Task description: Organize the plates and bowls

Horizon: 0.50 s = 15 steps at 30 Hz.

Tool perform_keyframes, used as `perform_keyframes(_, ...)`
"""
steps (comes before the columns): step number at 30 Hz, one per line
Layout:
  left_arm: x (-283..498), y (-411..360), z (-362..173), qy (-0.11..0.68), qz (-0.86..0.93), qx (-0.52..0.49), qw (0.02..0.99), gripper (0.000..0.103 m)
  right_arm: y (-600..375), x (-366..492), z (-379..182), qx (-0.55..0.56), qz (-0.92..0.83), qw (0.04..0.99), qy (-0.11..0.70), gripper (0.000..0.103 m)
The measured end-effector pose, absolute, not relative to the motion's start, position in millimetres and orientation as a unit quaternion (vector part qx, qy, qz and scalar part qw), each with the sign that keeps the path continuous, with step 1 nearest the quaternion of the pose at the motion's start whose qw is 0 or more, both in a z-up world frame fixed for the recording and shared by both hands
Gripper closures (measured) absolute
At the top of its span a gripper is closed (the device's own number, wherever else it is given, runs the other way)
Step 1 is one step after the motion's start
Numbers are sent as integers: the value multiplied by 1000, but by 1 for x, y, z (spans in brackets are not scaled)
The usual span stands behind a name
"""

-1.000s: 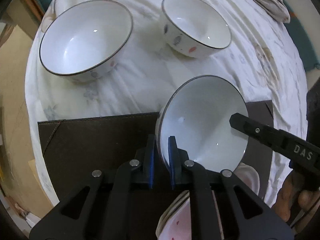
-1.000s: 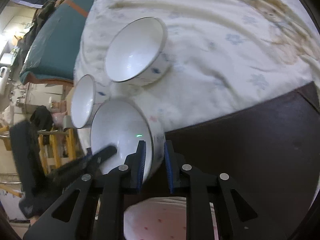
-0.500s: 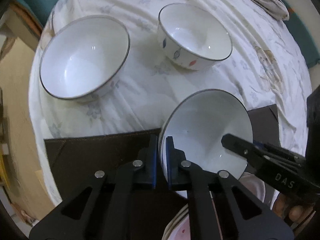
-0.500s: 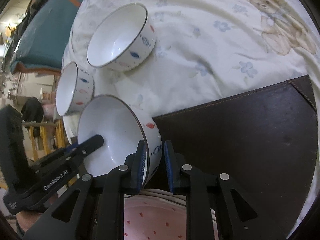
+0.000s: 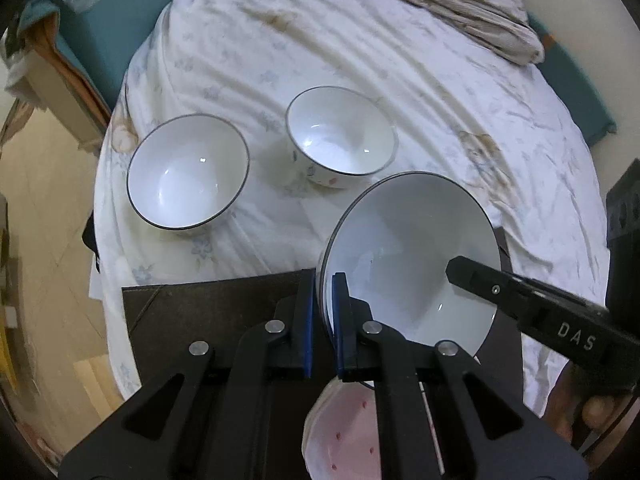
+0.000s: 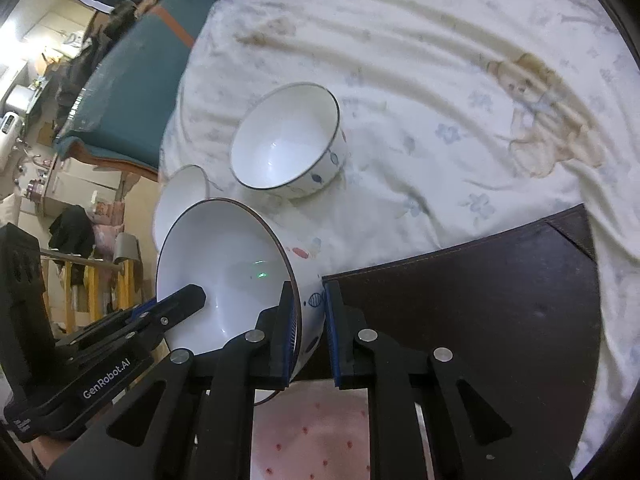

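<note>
A white bowl point(image 5: 412, 264) with a dark rim hangs tilted above the dark brown mat point(image 5: 208, 312). My left gripper point(image 5: 322, 280) is shut on its near rim. My right gripper point(image 6: 308, 286) grips the opposite side of this bowl point(image 6: 224, 264), its jaws closing with the painted wall between the pads. Each view shows the other gripper's finger reaching over the rim. Under the bowl lies a stack of pink-dotted plates point(image 5: 344, 432). Two more white bowls point(image 5: 188, 172) point(image 5: 340, 136) stand upright on the sheet beyond the mat.
A wrinkled cream bedsheet point(image 5: 460, 92) with a bear print covers the bed. A striped blanket point(image 5: 460, 4) lies bunched at the far end. The teal mattress edge point(image 6: 132, 92) and the floor lie off to the left. A hand point(image 5: 580, 408) holds the right gripper.
Both grippers have risen with the bowl between them, so the mat, plates and other bowls look farther away. The right jaws have drawn slightly tighter on the bowl wall.
</note>
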<state>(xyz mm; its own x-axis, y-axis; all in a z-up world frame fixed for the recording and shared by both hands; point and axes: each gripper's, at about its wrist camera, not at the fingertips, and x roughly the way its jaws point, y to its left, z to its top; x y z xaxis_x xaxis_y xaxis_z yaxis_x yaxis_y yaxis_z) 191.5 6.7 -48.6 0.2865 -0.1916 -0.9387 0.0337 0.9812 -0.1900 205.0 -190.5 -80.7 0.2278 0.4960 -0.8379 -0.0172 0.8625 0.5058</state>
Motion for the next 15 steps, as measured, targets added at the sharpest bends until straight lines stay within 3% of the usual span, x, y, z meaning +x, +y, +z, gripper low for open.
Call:
perform_keyframes(7,161,-7,-27,573,-93,-53,812,97,-208,172,-56,195,180,766,586,88)
perform_keyframes(15,130,-35,-39,593,-115,-26,797,97,-226,130,-49,172,167,770,591,88)
